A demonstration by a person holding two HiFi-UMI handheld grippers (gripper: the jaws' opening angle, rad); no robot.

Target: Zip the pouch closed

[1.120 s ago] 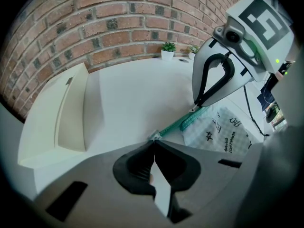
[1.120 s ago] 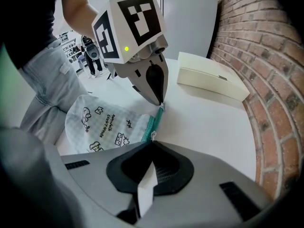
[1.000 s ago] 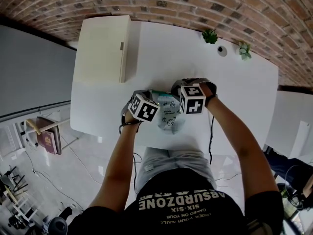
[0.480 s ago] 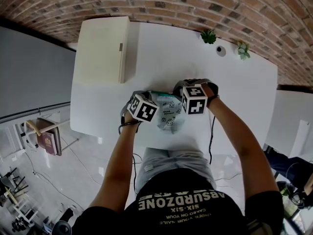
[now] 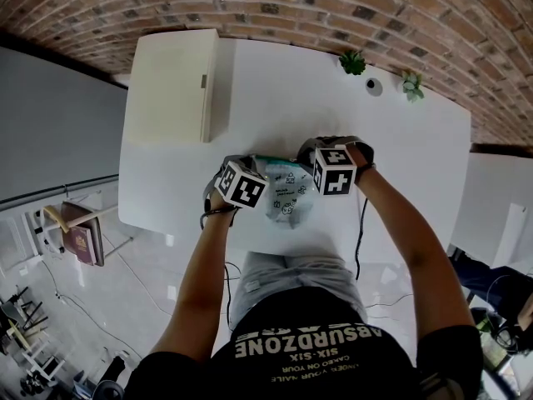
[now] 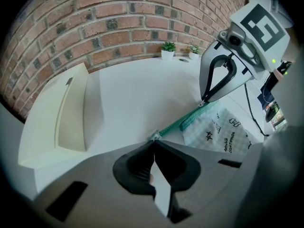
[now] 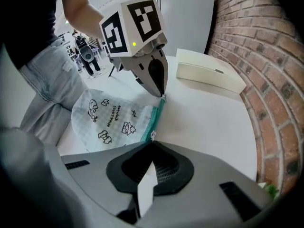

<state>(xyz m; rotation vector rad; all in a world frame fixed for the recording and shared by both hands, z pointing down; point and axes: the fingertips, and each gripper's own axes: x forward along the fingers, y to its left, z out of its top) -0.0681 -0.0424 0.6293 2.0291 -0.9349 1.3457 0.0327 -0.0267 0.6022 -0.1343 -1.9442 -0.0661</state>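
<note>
One pouch (image 5: pixel 287 197), one white table (image 5: pixel 400 140), one cream box (image 5: pixel 171 86). Two grippers: left gripper (image 6: pixel 154 140), right gripper (image 7: pixel 152 141). Two small potted plants (image 5: pixel 352 61) (image 5: pixel 412 84).

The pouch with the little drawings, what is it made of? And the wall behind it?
The pouch looks like thin, soft cloth, maybe plastic-coated, with a matte finish. It crumples and sags, and it has a fine check print with drawings. Its zipper seems to have teal woven tape. The wall is rough red-brown brick with pale mortar lines.
</note>
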